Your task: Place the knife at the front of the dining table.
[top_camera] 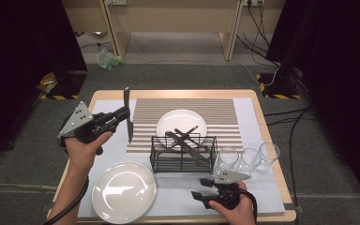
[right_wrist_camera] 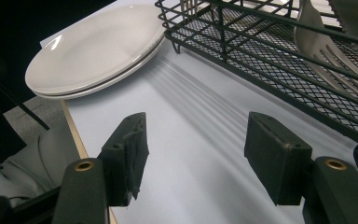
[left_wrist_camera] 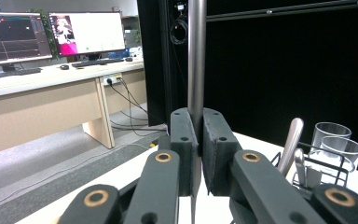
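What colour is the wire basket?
Black wire mesh basket, clearest in the high view.

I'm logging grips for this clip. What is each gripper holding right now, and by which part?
The left gripper clamps a silver table knife around the middle of its length, blade pointing down. The right gripper is open and holds nothing.

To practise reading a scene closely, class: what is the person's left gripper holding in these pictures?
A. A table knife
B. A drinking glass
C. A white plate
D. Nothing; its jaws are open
A: the left gripper is shut on the knife, whose blade hangs down over the table in the high view, its handle rising between the pads in the left gripper view.
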`<move>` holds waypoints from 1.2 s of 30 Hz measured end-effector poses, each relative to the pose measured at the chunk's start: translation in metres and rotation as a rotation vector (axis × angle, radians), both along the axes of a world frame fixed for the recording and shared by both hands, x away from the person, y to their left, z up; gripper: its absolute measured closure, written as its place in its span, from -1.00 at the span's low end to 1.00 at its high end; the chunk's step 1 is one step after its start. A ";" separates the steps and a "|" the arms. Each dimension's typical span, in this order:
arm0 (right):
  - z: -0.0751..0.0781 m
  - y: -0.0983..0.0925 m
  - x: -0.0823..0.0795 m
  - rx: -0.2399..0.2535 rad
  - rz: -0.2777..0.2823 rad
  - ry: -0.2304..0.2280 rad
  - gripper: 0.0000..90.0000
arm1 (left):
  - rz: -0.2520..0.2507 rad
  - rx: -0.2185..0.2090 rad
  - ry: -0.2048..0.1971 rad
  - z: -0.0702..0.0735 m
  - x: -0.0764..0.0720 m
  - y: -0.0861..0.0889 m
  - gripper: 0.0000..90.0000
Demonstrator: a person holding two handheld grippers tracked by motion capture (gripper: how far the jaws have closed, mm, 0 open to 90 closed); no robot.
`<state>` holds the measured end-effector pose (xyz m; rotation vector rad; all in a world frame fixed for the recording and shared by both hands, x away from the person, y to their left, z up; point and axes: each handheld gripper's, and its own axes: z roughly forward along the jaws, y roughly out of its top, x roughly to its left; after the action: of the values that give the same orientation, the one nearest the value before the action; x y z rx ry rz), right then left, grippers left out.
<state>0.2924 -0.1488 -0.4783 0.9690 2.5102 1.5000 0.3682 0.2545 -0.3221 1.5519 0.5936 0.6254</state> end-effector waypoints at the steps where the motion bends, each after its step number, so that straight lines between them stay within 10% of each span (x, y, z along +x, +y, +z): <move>1: 0.000 0.000 0.000 0.000 0.000 -0.001 -0.12 | 0.001 -0.003 0.001 0.000 0.000 0.000 0.86; 36: 0.000 0.000 0.000 0.000 0.000 0.004 -0.12 | 0.034 0.007 0.042 -0.015 0.008 0.007 0.86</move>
<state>0.2928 -0.1487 -0.4787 0.9724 2.5129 1.4999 0.3759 0.2617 -0.3368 1.5670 0.6507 0.6223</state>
